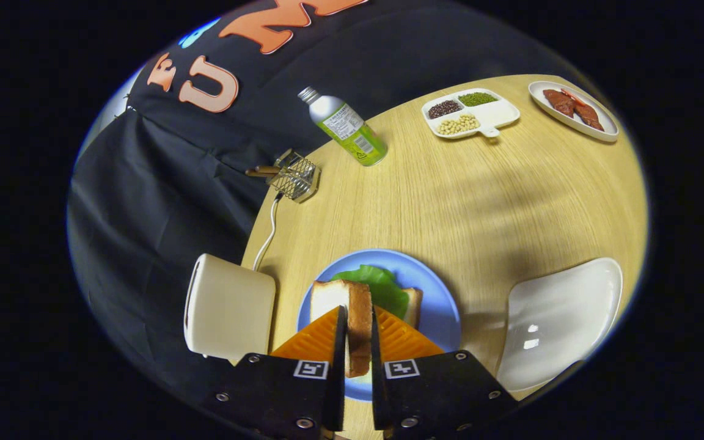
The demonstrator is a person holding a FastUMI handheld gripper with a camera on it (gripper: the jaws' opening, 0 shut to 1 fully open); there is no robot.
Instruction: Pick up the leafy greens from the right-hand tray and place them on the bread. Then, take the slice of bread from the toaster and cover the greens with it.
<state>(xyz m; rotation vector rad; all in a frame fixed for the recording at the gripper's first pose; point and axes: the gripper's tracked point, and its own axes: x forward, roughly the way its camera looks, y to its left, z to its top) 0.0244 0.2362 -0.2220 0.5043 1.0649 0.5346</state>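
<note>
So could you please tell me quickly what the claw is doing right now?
Claw: shut on the slice of bread, held on edge between both fingers above the lettuce leaf on the blue plate.

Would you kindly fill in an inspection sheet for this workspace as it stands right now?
Surface: round wooden table, dry.
Job's things: bread slice held on edge over blue plate; leafy greens lie on lower bread; toaster beside plate; white tray to the right.
Clutter: bottle, wire rack, divided bean dish, plate of meat.
Grippers: gripper shut on bread slice.
Cables: white cord from toaster.
Surroundings: black cloth wall.
</note>
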